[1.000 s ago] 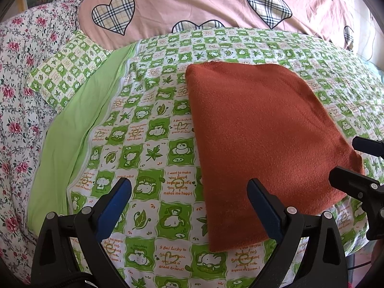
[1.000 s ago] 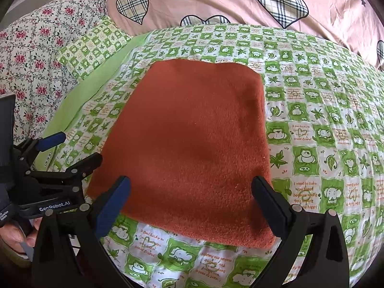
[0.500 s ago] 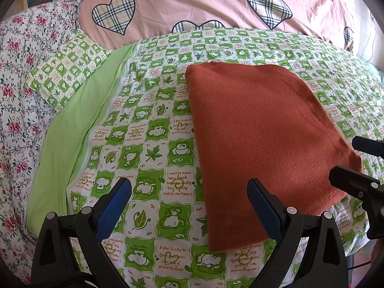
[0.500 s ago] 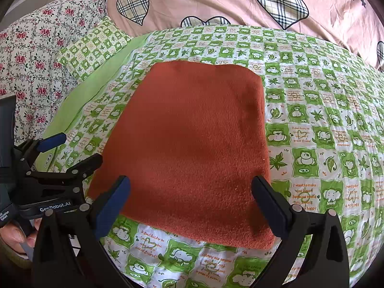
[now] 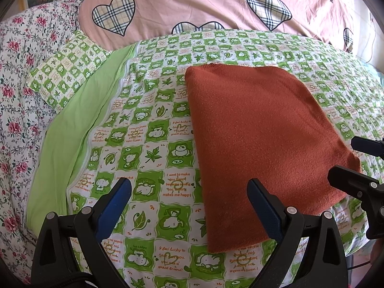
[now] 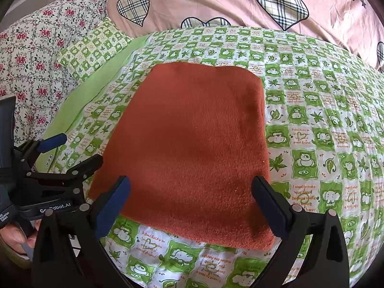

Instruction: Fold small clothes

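A rust-orange knit garment (image 5: 259,134) lies folded flat into a rectangle on the green checked bedspread (image 5: 153,144). It also shows in the right wrist view (image 6: 192,148). My left gripper (image 5: 189,206) is open and empty, held above the bedspread at the garment's near left corner. My right gripper (image 6: 192,201) is open and empty, held above the garment's near edge. Each gripper shows at the edge of the other's view: the right one (image 5: 355,165), the left one (image 6: 69,153).
A pink quilt with plaid hearts (image 5: 216,7) lies across the back of the bed. A small green checked pillow (image 5: 64,72) and a floral cover (image 5: 16,96) lie at the left. The bed's near edge runs just below the garment.
Both grippers have drifted slightly back from the garment. The garment lies still and both stay open.
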A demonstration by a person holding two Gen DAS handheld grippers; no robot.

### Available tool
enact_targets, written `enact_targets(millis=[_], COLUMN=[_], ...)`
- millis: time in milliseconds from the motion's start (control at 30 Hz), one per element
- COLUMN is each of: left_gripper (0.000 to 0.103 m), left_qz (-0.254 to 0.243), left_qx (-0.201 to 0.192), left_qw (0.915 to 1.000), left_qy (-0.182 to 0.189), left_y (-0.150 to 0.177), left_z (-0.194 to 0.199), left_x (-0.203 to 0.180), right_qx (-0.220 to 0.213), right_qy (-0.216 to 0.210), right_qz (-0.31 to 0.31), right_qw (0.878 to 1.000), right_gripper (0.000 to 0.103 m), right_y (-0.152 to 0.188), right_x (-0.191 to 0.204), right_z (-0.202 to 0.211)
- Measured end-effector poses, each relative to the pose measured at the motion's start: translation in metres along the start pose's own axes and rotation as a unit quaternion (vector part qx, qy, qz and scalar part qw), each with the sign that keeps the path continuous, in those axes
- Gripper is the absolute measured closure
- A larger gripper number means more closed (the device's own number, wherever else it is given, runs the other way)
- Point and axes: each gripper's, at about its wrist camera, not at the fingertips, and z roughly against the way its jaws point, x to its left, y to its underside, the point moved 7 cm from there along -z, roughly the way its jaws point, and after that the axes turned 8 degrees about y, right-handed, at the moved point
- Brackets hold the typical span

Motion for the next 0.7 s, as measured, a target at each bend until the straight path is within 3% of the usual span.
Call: enact_targets(millis=[700], left_gripper=[0.006], left_qz=[0.000], left_qx=[0.001], left_qw=[1.0000], left_qy=[-0.001], left_y=[-0.0004], left_z=[-0.0003], left_x=[-0.0016], right_qx=[-0.001], right_qy=[0.000], right_qz=[0.000], right_qw=[1.000], right_gripper=[0.002], right_y=[-0.0021], right_x=[0.0005], right_z=[0.0005])
